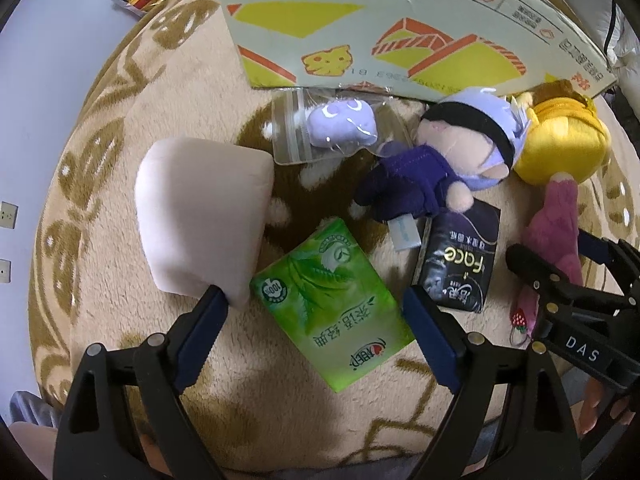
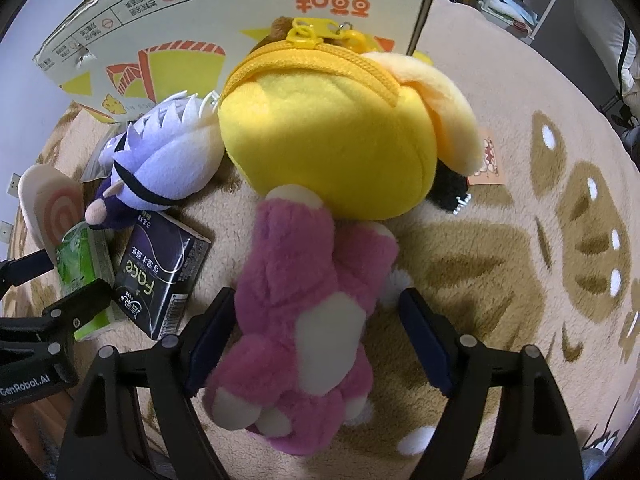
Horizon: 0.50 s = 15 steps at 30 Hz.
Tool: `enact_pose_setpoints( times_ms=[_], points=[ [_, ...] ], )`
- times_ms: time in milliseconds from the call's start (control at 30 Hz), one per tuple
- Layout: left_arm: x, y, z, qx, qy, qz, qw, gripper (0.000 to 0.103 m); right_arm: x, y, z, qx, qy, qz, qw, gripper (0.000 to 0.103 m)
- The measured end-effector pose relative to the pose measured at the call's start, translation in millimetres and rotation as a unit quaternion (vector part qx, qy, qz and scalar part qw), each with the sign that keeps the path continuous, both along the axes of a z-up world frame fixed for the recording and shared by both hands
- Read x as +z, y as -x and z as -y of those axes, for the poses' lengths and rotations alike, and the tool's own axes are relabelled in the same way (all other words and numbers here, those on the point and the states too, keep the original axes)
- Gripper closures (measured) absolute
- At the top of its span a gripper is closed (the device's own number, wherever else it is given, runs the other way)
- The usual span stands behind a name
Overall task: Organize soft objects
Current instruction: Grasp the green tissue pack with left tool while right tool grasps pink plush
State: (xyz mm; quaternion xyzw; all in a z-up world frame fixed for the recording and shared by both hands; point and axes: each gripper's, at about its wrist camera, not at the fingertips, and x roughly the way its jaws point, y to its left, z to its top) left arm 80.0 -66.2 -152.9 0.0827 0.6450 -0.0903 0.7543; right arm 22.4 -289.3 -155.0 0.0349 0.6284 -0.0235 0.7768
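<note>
My left gripper [image 1: 316, 316] is open over a green tissue pack [image 1: 332, 304] lying on the rug, its jaws either side of the pack. A pale pink cushion [image 1: 200, 216] touches its left finger. A purple-clad plush doll [image 1: 440, 160], a bagged lilac plush [image 1: 340, 124] and a black tissue pack [image 1: 460, 264] lie beyond. My right gripper [image 2: 316, 336] is open around a pink plush bear [image 2: 308, 320], which lies against a yellow zip plush [image 2: 340, 132]. The right gripper also shows in the left wrist view [image 1: 560, 280].
A printed cardboard box [image 1: 400, 20] stands at the back, also seen in the right wrist view [image 2: 240, 12]. Everything lies on a beige patterned rug [image 2: 540, 240]. A small orange tag [image 2: 486, 160] lies right of the yellow plush.
</note>
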Motion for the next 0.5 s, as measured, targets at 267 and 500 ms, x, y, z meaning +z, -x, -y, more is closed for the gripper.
enact_pose_setpoints(
  times_ms=[267, 500],
  points=[
    [5, 14, 5, -0.01, -0.011, 0.007, 0.9999, 0.015, 2, 4, -1, 0.002, 0.002, 0.001, 1.0, 0.017],
    [21, 30, 6, -0.01, -0.013, 0.029, 0.9994, 0.014, 5, 7, -2, 0.004, 0.004, 0.0, 1.0, 0.017]
  ],
)
